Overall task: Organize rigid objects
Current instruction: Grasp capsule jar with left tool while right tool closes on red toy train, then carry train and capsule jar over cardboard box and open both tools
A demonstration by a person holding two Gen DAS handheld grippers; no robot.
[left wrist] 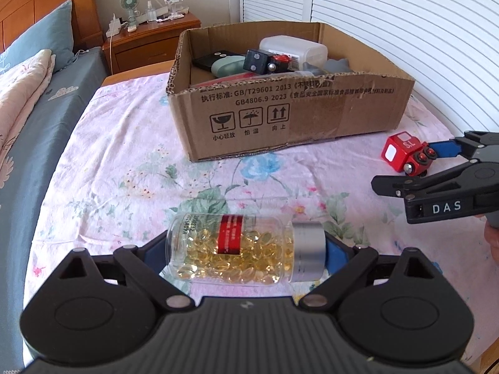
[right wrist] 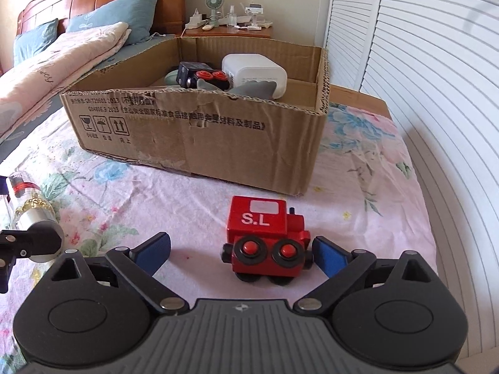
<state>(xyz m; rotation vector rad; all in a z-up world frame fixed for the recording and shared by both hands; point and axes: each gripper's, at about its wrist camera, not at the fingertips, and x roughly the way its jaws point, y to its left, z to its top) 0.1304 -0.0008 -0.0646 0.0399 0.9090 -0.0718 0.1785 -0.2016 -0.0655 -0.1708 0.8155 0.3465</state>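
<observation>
A clear pill bottle (left wrist: 237, 249) with yellow capsules, a red label and a silver cap lies crosswise on the flowered sheet. My left gripper (left wrist: 246, 251) is shut on it end to end, one blue pad at the base and the other at the cap. A red toy train (right wrist: 265, 237) marked S.L stands on the sheet between the wide-set fingers of my right gripper (right wrist: 240, 243). Its right pad (right wrist: 327, 255) is right beside the train, while the left pad is well clear, so the gripper is open. The train (left wrist: 405, 152) and right gripper (left wrist: 405, 168) also show at the left wrist view's right edge.
A cut-down cardboard box (left wrist: 280, 118) stands farther back on the bed, holding a black toy train (left wrist: 265, 60), a white container (left wrist: 293, 46) and other items. White louvred doors (right wrist: 421, 78) are on the right. A pillow, folded quilt and cluttered nightstand (left wrist: 149, 34) are at the back left.
</observation>
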